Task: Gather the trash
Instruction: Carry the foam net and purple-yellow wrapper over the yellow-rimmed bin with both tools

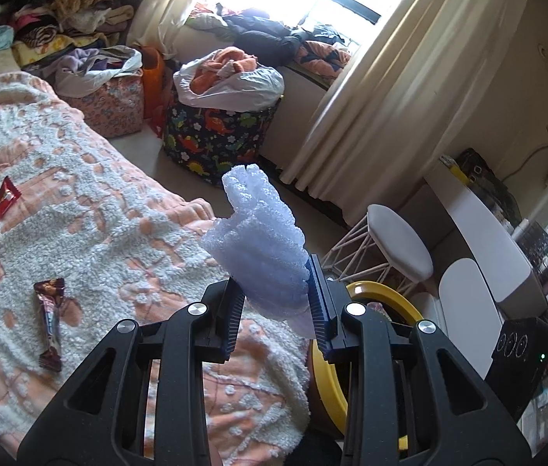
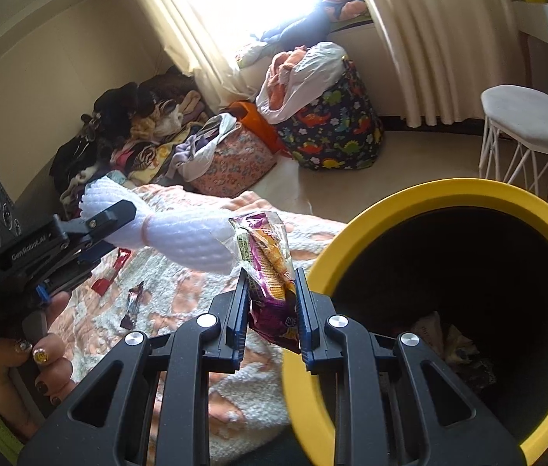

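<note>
At lower centre we pinch a purple-and-orange snack wrapper (image 2: pixel 270 268) in our right tool (image 2: pixel 270 303), beside the yellow-rimmed bin (image 2: pixel 351 240). Our left tool (image 1: pixel 274 295) clamps white foam netting (image 1: pixel 258 233) above the bed (image 1: pixel 99 202), where two wrappers (image 1: pixel 49 322) lie.

foam net (image 1: pixel 258 233) white | snack wrapper (image 2: pixel 270 268) purple and orange | bin (image 2: pixel 448 202) yellow rim, black inside | blanket (image 1: pixel 91 202) peach and white | far basket (image 1: pixel 211 139) dark, dinosaur print
</note>
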The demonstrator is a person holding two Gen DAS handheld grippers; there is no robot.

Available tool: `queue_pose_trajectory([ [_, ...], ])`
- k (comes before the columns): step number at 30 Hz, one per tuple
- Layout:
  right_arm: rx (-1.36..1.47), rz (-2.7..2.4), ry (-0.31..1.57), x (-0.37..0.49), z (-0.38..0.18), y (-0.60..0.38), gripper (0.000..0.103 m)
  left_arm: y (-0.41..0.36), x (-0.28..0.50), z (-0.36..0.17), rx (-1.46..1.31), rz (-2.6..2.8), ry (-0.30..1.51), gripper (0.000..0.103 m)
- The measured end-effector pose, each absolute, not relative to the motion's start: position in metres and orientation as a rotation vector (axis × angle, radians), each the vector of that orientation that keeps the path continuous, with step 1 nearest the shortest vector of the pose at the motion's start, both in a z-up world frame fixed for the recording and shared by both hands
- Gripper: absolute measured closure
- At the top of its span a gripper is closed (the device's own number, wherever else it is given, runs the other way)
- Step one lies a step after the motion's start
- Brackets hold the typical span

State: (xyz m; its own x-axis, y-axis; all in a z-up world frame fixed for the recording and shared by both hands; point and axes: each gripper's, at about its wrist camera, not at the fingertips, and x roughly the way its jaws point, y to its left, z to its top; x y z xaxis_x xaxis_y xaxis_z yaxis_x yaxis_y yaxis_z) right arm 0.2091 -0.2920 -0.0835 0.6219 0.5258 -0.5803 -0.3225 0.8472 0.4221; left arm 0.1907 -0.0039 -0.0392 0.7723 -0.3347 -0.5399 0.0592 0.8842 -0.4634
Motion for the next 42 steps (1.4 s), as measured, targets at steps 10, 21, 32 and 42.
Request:
queue_pose_trajectory([
  [10, 0.336, 0.431, 0.738, 0.207, -0.083, -0.324, 0.082, -0.031, 0.189, -0.036, -0.388, -0.271, 0.663, 0.079],
  [21, 0.380, 0.370, 0.714, 0.205, -0.081, -0.356, 0.082, -0.055, 0.183, -0.033, -0.333, -0.327, 0.667, 0.079],
  [32, 0.406, 0.327, 0.687, 0.203, -0.080, -0.376, 0.082, -0.075, 0.180, -0.031, -0.293, -0.365, 0.674, 0.079],
  [42, 0.433, 0.287, 0.678, 0.199, -0.080, -0.391, 0.082, -0.095, 0.179, -0.033, -0.256, -0.397, 0.691, 0.079],
])
